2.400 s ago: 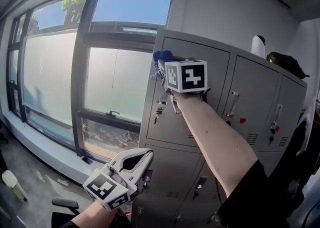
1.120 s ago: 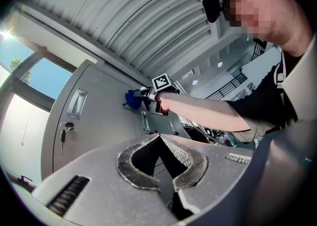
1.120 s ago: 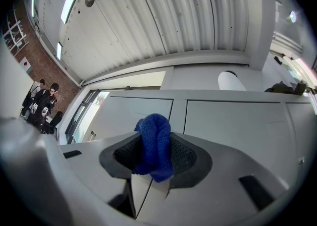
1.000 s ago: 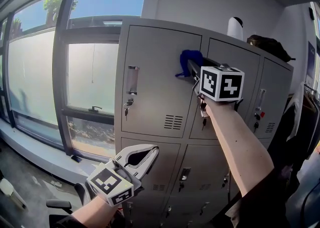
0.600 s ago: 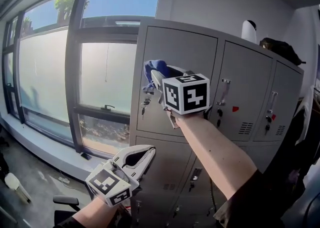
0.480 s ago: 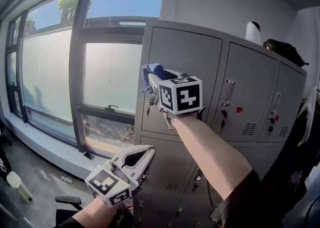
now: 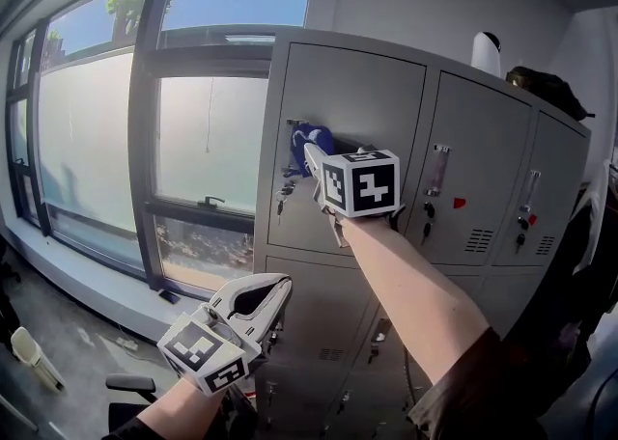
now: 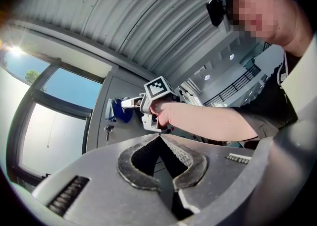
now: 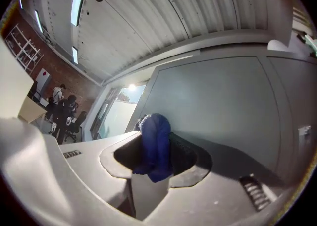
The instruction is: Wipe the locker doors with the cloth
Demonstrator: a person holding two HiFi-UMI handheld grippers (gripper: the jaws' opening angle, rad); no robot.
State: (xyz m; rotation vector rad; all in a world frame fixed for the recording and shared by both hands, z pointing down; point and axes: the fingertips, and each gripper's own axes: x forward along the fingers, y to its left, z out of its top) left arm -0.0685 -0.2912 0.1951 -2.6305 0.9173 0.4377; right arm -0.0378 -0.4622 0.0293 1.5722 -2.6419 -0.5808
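The grey lockers (image 7: 483, 139) stood against the white wall beside the window, and their flat top served as a shelf. On it, toward the right, a white rounded container (image 7: 486, 50) stood upright. Further along lay a dark bag (image 7: 546, 93), slumped near the far end and apart from the container. Below, the grey floor (image 7: 77, 327) ran along under the window. A pale chair-like thing (image 7: 32, 355) rested on it at the left edge, too cut off to name surely, and a few small scraps (image 7: 127, 343) lay close to the window ledge.
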